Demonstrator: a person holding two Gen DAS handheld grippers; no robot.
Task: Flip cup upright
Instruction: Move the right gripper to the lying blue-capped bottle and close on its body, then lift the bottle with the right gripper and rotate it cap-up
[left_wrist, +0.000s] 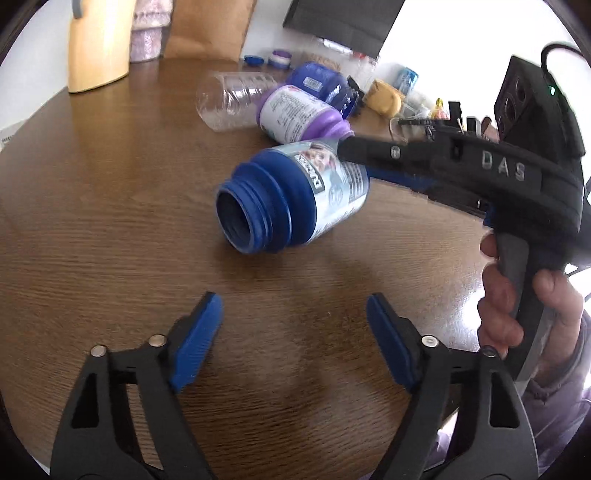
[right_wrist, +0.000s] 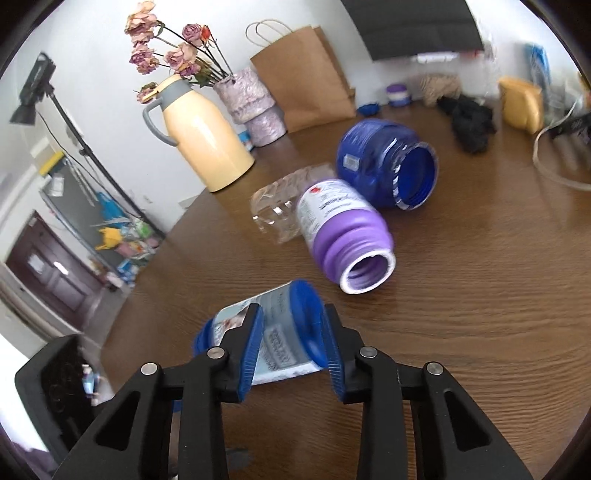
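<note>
Right gripper (right_wrist: 291, 347) squeezed onto the blue jar (right_wrist: 273, 332), one blue finger on each side of its body. Jar tipped on its side, mouth toward 8 o'clock in the left view, low over the brown table (right_wrist: 480, 295). Left gripper (left_wrist: 295, 339) wide open at 6 o'clock, holding nothing. Purple jar (right_wrist: 343, 236) and big blue jar (right_wrist: 384, 162) lying down up at 1 o'clock.

Blue jar (left_wrist: 295, 199) with pale label; tilted on its side; mouth open.
</note>
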